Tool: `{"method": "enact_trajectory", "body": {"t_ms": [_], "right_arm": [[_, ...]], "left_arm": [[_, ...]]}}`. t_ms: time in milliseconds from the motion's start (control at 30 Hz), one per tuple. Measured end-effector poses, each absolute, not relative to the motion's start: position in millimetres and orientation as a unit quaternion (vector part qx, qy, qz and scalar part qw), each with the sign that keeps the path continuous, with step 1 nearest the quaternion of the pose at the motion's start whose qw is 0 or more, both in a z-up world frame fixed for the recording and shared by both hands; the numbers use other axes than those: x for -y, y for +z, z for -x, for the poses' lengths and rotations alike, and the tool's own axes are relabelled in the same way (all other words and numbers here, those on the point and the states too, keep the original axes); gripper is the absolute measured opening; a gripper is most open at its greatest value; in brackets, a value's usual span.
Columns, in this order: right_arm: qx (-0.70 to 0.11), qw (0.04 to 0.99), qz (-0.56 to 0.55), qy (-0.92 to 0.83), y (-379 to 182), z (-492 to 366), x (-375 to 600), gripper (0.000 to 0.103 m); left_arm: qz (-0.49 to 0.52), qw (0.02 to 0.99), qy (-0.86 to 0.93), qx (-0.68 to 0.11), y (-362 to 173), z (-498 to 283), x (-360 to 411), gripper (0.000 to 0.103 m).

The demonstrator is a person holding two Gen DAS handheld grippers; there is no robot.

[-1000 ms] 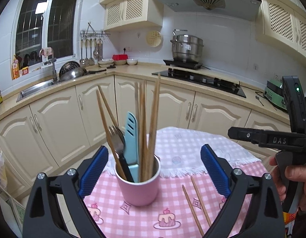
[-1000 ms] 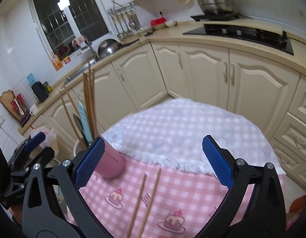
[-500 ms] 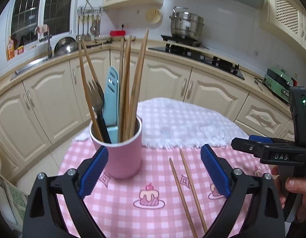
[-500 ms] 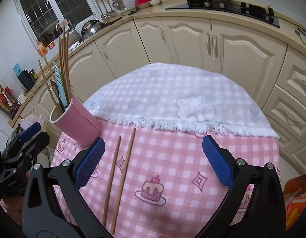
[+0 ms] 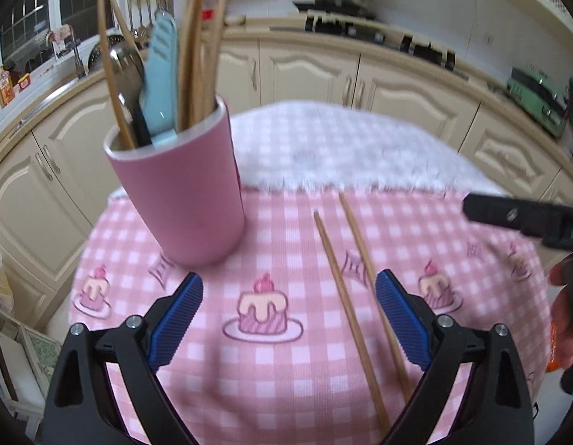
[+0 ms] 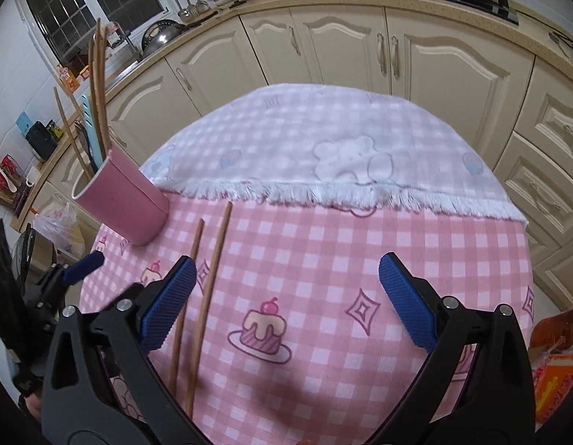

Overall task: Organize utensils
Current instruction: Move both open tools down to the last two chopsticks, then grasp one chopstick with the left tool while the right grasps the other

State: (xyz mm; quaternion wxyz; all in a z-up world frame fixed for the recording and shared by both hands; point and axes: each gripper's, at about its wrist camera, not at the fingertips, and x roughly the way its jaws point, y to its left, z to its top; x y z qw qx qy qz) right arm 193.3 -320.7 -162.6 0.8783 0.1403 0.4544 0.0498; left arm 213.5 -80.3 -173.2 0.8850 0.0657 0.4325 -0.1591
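A pink cup (image 5: 182, 189) stands on the table's left part, holding several wooden chopsticks, a light blue utensil (image 5: 158, 74) and a metal fork. It also shows in the right wrist view (image 6: 119, 200). Two loose wooden chopsticks (image 5: 345, 289) lie side by side on the pink checked cloth, right of the cup; in the right wrist view the chopsticks (image 6: 204, 285) lie just inside my right gripper's left finger. My left gripper (image 5: 288, 319) is open and empty above the cloth. My right gripper (image 6: 286, 302) is open and empty.
The round table (image 6: 397, 241) carries a pink cake-print cloth and a white fringed cloth (image 6: 323, 148) at the far side. Cream kitchen cabinets (image 6: 360, 48) and a counter curve behind it. An orange packet (image 6: 553, 374) lies off the table's right edge.
Both grippers have dropped lower and moved closer to the table. The cup and loose chopsticks look larger and nearer. Both grippers stay open.
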Motion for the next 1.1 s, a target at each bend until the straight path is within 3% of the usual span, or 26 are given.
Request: {"method": "enact_trajectory", "body": {"t_ms": [233,300,367,433,500,600,767,867,967,1000,1067,1100], "right_arm": [[-0.469,0.871,-0.135,0.048,-174.4,-194.5,320.2,0.097],[-0.471,0.871,-0.133,0.049,-175.9,-195.1,317.9,0.097],[-0.474,0.87,-0.128,0.05,-178.0,-195.5,314.5,0.097],[-0.477,0.869,-0.122,0.051,-180.0,-196.5,310.7,0.097],[-0.481,0.868,-0.115,0.051,-182.3,-198.0,306.6,0.097],[-0.493,0.864,-0.089,0.059,-188.5,-203.4,291.4,0.097],[-0.507,0.857,-0.049,0.076,-197.3,-217.5,261.9,0.097],[-0.508,0.856,-0.031,0.09,-201.0,-227.6,243.9,0.096],[-0.504,0.858,-0.007,0.095,-203.8,-231.6,233.6,0.07],[-0.505,0.858,0.008,0.092,-204.1,-230.3,231.5,0.052],[-0.5,0.859,0.044,0.097,-203.4,-223.6,230.7,0.045],[-0.5,0.858,0.049,0.104,-202.7,-219.2,234.0,0.043]], "left_arm": [[-0.085,0.871,-0.164,-0.455,-197.5,-217.8,93.3,0.092],[-0.09,0.868,-0.168,-0.458,-200.8,-218.7,96.6,0.083],[-0.092,0.862,-0.177,-0.466,-205.4,-219.2,99.8,0.061],[-0.1,0.861,-0.19,-0.461,-206.6,-215.7,102.7,0.051],[-0.106,0.859,-0.202,-0.459,-204.9,-214.9,104.8,0.03],[-0.111,0.855,-0.216,-0.459,-204.6,-217.2,100.1,0.016],[-0.113,0.855,-0.217,-0.457,-201.5,-226.4,88.4,0.017],[-0.097,0.857,-0.207,-0.461,-199.3,-234.4,82.1,0.033],[-0.1,0.858,-0.204,-0.462,-204.3,-238.7,79.7,0.034],[-0.107,0.86,-0.208,-0.453,-204.5,-237.2,81.3,0.034],[-0.099,0.856,-0.231,-0.453,-203.0,-237.5,82.1,0.032],[-0.095,0.853,-0.241,-0.454,-202.9,-238.3,82.5,0.021]]}}
